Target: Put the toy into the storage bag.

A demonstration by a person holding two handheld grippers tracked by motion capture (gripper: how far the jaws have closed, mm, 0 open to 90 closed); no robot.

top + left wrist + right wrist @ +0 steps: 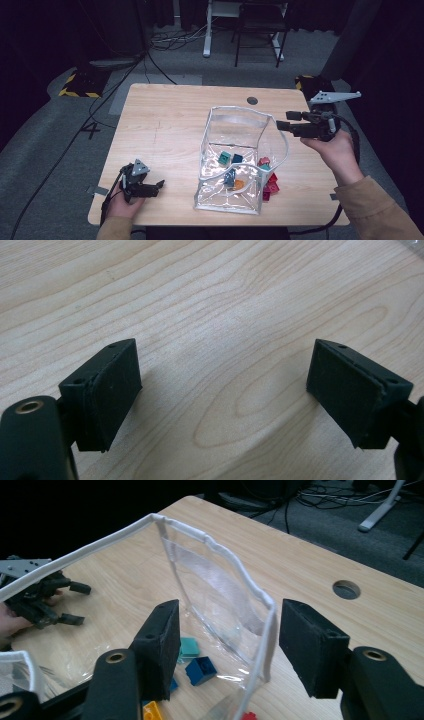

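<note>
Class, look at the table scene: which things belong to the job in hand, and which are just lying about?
Belongs to the job:
- clear bag, standing open
- toy blocks in and beside it
- right tool, open astride the bag's white-edged corner
- left tool, open on the table

Just lying about:
- floor cables
- chair behind the table

Clear bag (235, 131) w/ white trim (teal, blue, orange, red blocks (224, 158) inside), pale wood-grain table (165, 125), black tools.

Premises: a lab or studio. Dark curtains at twelve o'clock, floor cables (165, 40), hazard-striped base (79, 85) at ten o'clock. Grey carpet underfoot.
</note>
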